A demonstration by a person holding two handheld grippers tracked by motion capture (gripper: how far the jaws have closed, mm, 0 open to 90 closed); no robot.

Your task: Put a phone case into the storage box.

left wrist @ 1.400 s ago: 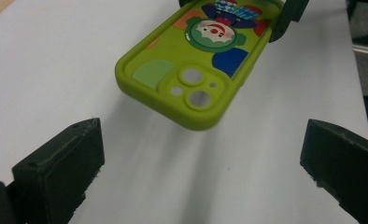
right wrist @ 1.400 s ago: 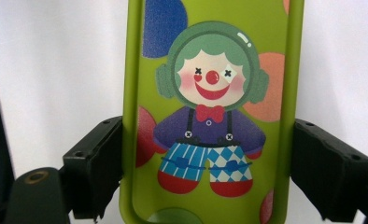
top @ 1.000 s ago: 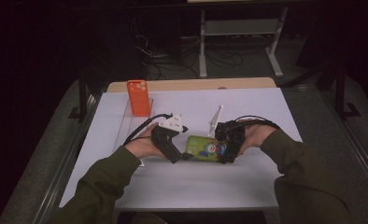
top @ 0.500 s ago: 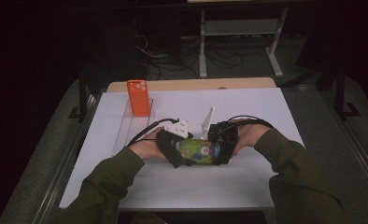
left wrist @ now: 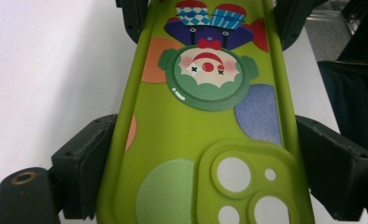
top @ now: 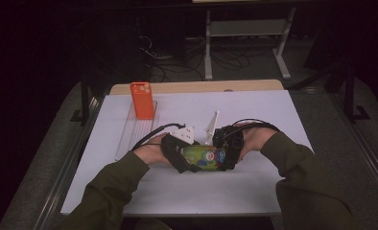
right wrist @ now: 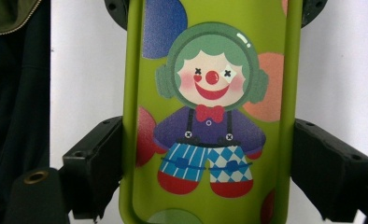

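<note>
- Holding a green phone case (top: 204, 156) between two grippers, the person keeps it just above the white bench (top: 254, 182), near its middle.
- At the bottom end, the right gripper (right wrist: 210, 154) has its fingers (right wrist: 95, 158) set against both long edges of the case, pinching it across its width.
- At the camera-cutout end, the left gripper (left wrist: 196, 158) has just been closing its fingers (left wrist: 86, 154) on the case; the left pad meets the rim, and the right one looks to be at the edge or barely off it.
- Good practice now, I judge: finish the left squeeze gently, since the soft shell will bow if pressed hard.
- Keep both grippers in line along the case so it does not twist.
- An orange phone (top: 142, 100) stands upright at the far end of a clear tray (top: 129, 136), well apart from the case, likely the next target.
</note>
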